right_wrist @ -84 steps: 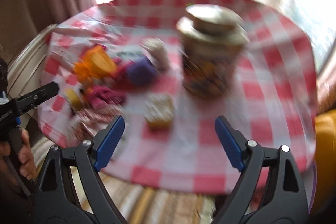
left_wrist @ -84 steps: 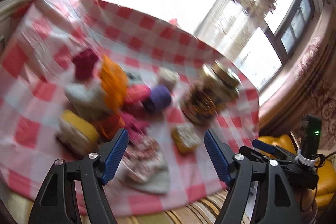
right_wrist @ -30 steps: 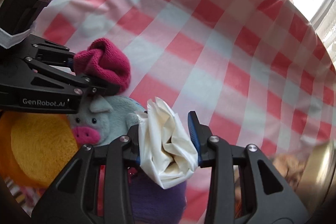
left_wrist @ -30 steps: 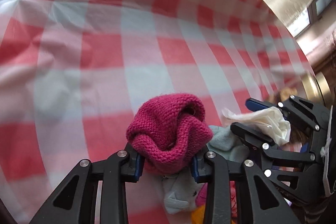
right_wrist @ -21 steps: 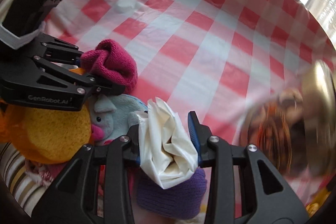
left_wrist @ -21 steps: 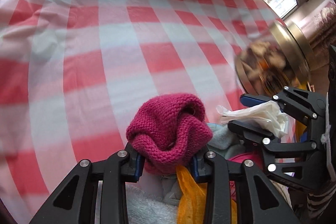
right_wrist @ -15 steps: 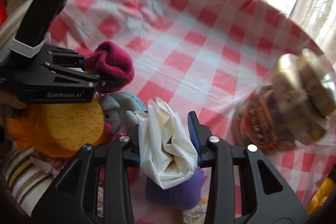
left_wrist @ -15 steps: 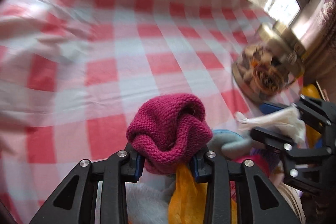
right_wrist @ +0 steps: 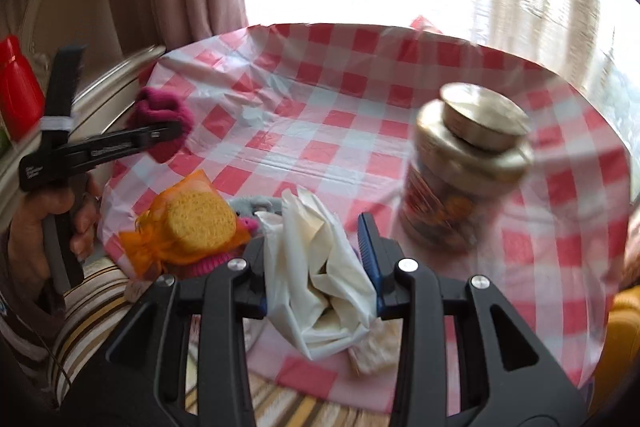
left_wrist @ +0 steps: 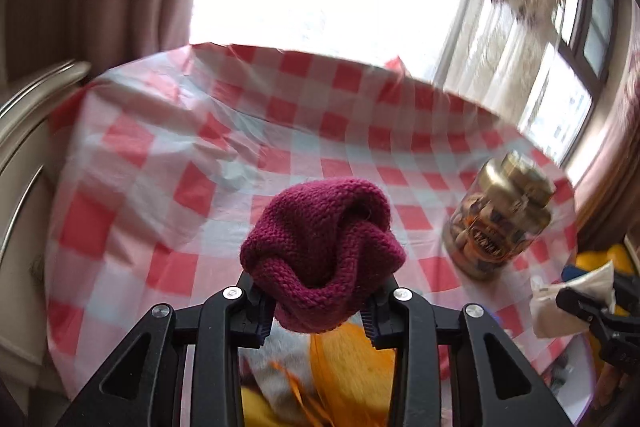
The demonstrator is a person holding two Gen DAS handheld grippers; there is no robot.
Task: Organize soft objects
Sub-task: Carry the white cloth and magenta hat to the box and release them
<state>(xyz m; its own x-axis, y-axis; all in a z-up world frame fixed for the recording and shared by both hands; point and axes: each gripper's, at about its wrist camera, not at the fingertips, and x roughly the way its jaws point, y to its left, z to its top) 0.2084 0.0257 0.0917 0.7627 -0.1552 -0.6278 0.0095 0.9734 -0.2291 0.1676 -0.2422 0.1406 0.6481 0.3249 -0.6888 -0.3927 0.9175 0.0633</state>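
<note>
Knit bundle (left_wrist: pixel 322 259); gripper lettering blurred, unreadable

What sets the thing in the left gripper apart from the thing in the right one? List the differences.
The magenta knit bundle is chunky ribbed wool; the white cloth is thin, smooth and creased.
The knit bundle is balled up round; the white cloth is crumpled into a taller bunch.
The left gripper holds the knit, the right gripper the cloth.
Both are soft, pinched between jaws and lifted above the checked tablecloth.
</note>
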